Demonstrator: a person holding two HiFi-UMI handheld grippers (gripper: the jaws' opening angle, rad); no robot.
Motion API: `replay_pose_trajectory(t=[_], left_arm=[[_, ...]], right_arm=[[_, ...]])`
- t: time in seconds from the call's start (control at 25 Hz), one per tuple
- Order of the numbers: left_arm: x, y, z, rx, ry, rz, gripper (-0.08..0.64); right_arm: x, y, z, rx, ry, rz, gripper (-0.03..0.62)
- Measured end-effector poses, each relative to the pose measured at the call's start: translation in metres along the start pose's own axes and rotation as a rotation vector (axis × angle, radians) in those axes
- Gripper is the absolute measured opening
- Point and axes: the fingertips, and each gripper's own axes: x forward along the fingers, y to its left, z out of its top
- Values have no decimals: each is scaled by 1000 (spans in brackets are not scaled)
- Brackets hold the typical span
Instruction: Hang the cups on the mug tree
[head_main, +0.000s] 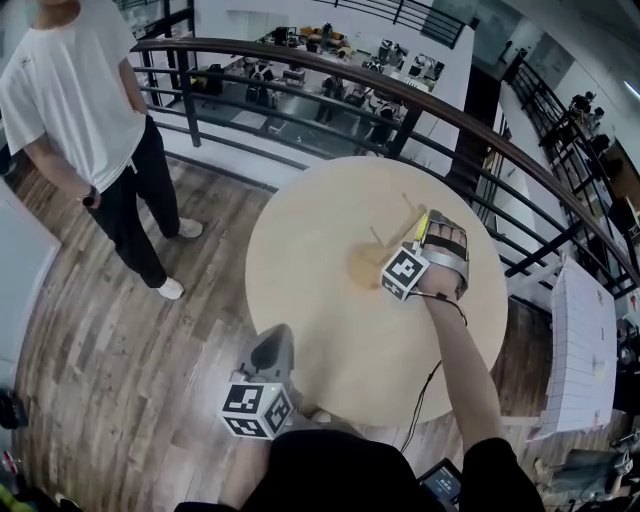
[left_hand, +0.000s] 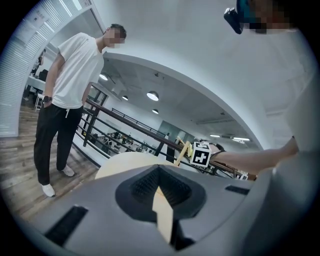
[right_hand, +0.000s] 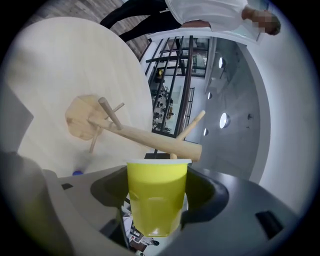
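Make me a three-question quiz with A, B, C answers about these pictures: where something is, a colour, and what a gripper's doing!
1. Where does the mug tree stand? A floor; B table; C chair.
2. What colour is the cup? A yellow; B red; C blue.
3. The right gripper is: A empty; B holding a spoon; C holding the cup.

Answers: 1 B, its base sits on the round tabletop. 2 A, it is plainly yellow. 3 C, the jaws clasp its sides.

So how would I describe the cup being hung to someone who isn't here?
Find the round pale wooden table beside the railing, then the wooden mug tree at its middle. By its top, the right gripper holds a cup, the only bright yellow thing among pale wood.
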Motion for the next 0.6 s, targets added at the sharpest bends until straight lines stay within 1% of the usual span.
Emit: replay_pose_trajectory(t=[0.16, 0.28, 0.44, 0.6], left_arm=[[-1, 4, -2, -5, 8, -3, 2], [1, -1, -7, -1, 12, -15, 2], [5, -11, -3, 16, 14, -31, 2], [4, -14, -2, 22, 21, -44, 2]], right_arm=[[-7, 3, 6, 2, -39, -4, 323], [-12, 8, 7, 23, -61, -3, 330], [-18, 5, 0, 69, -97, 9, 349], [-38, -3, -14, 143, -135, 12, 360]])
